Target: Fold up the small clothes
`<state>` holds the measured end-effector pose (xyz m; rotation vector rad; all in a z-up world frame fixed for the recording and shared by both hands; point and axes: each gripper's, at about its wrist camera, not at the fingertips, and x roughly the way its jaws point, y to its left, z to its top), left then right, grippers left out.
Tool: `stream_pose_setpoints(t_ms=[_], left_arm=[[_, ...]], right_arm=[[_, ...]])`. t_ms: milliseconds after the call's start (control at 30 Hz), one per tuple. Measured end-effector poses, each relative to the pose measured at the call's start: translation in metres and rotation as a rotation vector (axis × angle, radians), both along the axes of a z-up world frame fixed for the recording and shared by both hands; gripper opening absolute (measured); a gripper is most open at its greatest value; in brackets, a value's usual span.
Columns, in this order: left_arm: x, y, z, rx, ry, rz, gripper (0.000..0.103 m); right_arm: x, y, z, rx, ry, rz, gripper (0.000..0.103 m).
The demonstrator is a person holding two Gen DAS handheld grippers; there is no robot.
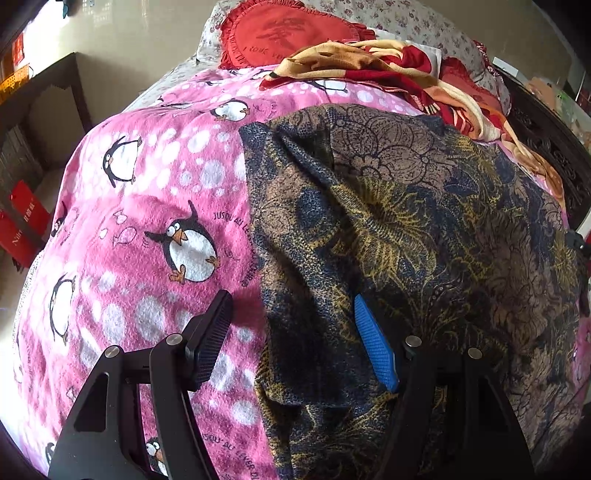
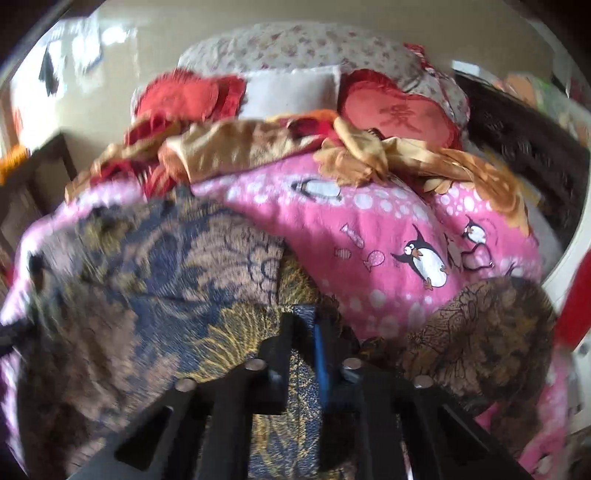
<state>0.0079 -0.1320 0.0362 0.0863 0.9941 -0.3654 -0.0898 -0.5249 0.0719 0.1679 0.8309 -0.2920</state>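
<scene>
A dark floral garment [image 1: 406, 221] in blue, brown and yellow lies spread on a pink penguin blanket [image 1: 147, 192]. My left gripper [image 1: 291, 299] is open just above the garment's left edge. Its black pad [image 1: 210, 339] is over the pink blanket and its blue pad [image 1: 376, 347] over the garment. In the blurred right wrist view my right gripper [image 2: 304, 317] is shut on a fold of the floral garment [image 2: 166, 266], and patterned cloth shows between its fingers. A further part of the garment [image 2: 480, 332] lies to the right on the pink blanket [image 2: 369, 236].
At the far end of the bed sit a heaped orange and red blanket [image 1: 388, 70], red heart cushions [image 1: 280, 33] [image 2: 399, 114] and a floral pillow [image 2: 295, 44]. A dark wooden bed frame [image 1: 554, 147] runs along the right. A wooden shelf [image 1: 44, 96] and a red box [image 1: 22, 225] stand left.
</scene>
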Motion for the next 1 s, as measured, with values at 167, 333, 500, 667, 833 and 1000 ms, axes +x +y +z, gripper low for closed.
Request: stream_pose_setpoints(t_ms=[167,333,500,667,833,1000], left_arm=[[-0.002,-0.004,-0.004,0.028,-0.020,0.001,0.068],[-0.004,-0.002,0.000,0.028,-0.025,-0.007,0.068],[-0.010,0.002,0.026,-0.039,-0.077,-0.006,0.068],[-0.010,-0.016,0.012,-0.004,-0.030,-0.030,0.068],[-0.017,-0.024,-0.001,0.074,-0.010,-0.056,0.068],[-0.025,-0.021,0.021,0.002,-0.020,-0.056,0.068]], right_arm=[[-0.007,-0.019,0.003,0.033,-0.046,-0.129,0.004],[-0.007,-0.023,-0.004,0.072,-0.033,-0.138,0.011],[-0.042,-0.003,0.020,0.045,-0.090,-0.104,0.042],[-0.048,0.019,-0.015,0.096,0.010,-0.030,0.042],[-0.068,0.013,-0.025,0.168,0.006,-0.034,0.042],[-0.119,-0.032,-0.002,0.141,-0.069,-0.203,0.053]])
